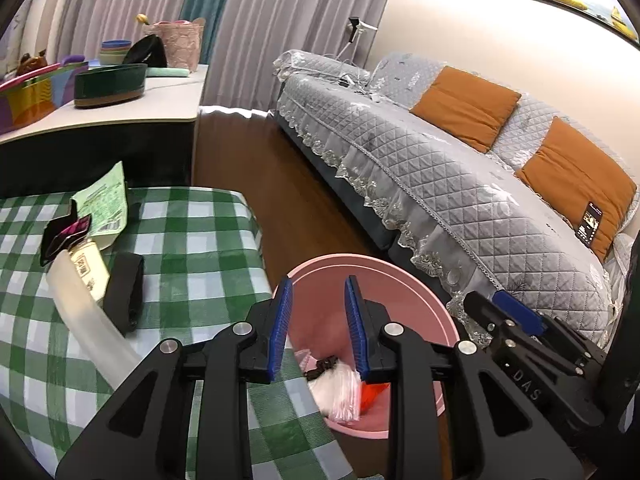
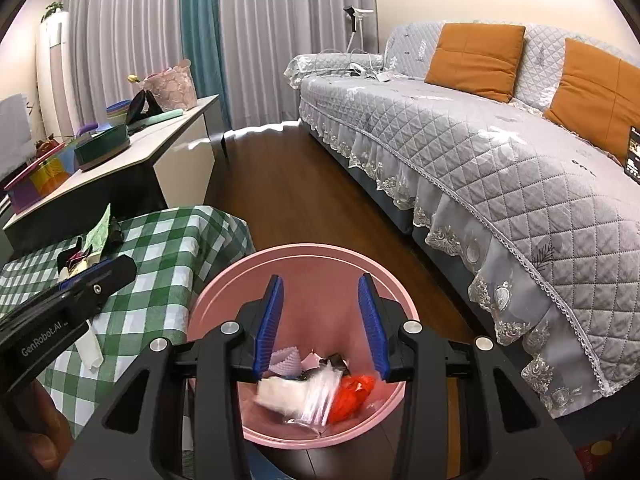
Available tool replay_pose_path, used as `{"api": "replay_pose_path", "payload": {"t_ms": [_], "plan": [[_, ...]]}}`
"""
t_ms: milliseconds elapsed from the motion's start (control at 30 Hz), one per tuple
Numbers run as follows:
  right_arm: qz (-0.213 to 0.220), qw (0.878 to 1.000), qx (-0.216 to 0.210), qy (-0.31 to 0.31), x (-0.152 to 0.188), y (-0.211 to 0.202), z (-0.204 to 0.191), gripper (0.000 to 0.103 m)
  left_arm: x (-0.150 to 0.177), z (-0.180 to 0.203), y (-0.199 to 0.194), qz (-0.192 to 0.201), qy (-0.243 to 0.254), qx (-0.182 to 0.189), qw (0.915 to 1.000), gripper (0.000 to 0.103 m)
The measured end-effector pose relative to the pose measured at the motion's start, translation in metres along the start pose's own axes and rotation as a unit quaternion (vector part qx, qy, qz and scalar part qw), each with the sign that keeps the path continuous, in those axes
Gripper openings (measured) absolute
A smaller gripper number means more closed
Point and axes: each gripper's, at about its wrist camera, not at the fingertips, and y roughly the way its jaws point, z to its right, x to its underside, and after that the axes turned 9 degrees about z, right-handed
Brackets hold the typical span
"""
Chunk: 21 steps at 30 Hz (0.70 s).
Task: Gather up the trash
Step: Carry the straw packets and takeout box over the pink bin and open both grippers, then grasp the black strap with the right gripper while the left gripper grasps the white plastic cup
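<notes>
A pink bin (image 1: 384,264) (image 2: 304,249) stands on the floor between the checked table and the sofa. Inside lie a clear plastic bag (image 2: 316,396) (image 1: 338,392), an orange wrapper (image 2: 354,394) (image 1: 372,394), a white wad (image 2: 276,392) and a few smaller scraps. My right gripper (image 2: 321,280) hangs open over the bin's mouth, nothing between its pads. My left gripper (image 1: 319,284) is open and empty over the bin's table-side rim. On the table remain a green packet (image 1: 106,204), a black-and-pink wrapper (image 1: 66,236), a cream bottle (image 1: 88,268), a black object (image 1: 124,288) and a translucent tube (image 1: 84,320).
The green-checked tablecloth (image 1: 192,240) ends right beside the bin. A grey quilted sofa (image 2: 460,140) with orange cushions runs along the right. A side table (image 1: 120,112) with bowls and baskets stands behind. Wood floor (image 2: 288,184) lies between them.
</notes>
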Motion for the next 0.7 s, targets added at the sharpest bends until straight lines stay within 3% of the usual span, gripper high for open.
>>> {"api": "replay_pose_path", "payload": {"t_ms": [300,700], "plan": [[0.013,0.999,-0.028,-0.007,-0.005,-0.014,-0.027,0.04,-0.008,-0.029,-0.029,0.014,-0.009,-0.038,0.9991,0.026],[0.014,0.995,-0.092,-0.019,-0.004,-0.02,-0.088,0.039,-0.014,-0.106,-0.076,0.032,-0.034,-0.113,0.9925,0.026]]}}
